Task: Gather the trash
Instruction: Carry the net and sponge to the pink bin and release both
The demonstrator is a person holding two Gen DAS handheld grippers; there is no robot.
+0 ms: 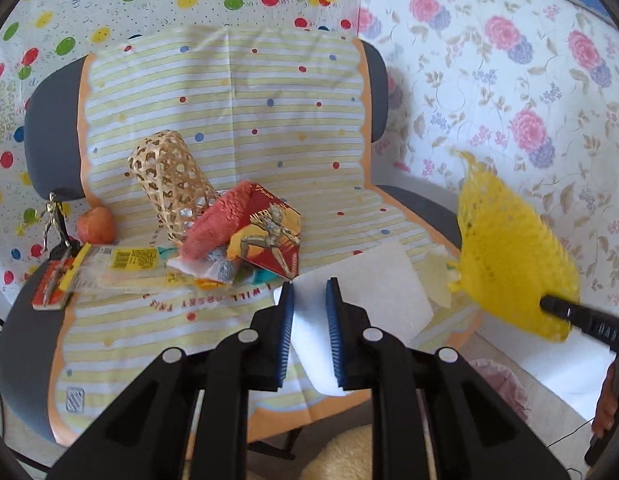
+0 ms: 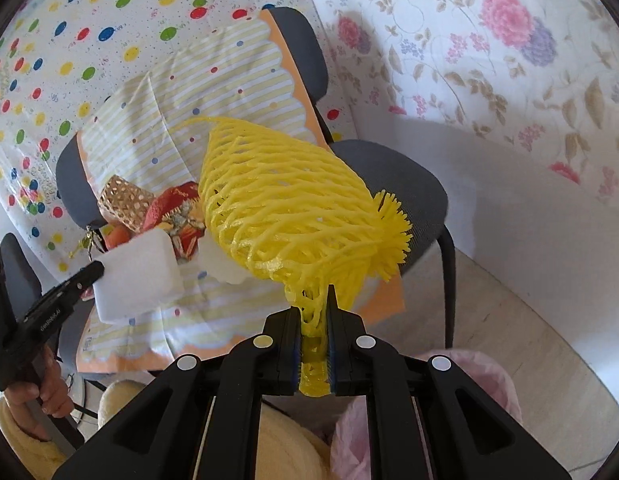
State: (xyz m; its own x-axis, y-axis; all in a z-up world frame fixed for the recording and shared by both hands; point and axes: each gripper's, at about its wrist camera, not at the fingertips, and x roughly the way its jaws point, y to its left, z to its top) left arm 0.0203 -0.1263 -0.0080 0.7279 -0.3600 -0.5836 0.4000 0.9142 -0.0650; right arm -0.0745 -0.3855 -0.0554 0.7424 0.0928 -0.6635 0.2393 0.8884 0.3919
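Your left gripper (image 1: 310, 282) pinches the white foam block (image 1: 361, 292), its lower end hidden behind the fingers; your right gripper (image 2: 314, 300) clamps the yellow foam net (image 2: 285, 208), which masks the chair's (image 2: 405, 172) clutter.

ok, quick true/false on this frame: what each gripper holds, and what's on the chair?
1. The right gripper grips a yellow foam net. True.
2. The left gripper is empty. False: it holds a white foam block.
3. A woven basket stands upright on the chair. False: it lies on its side.
4. A pink bag sits below the right gripper. True.
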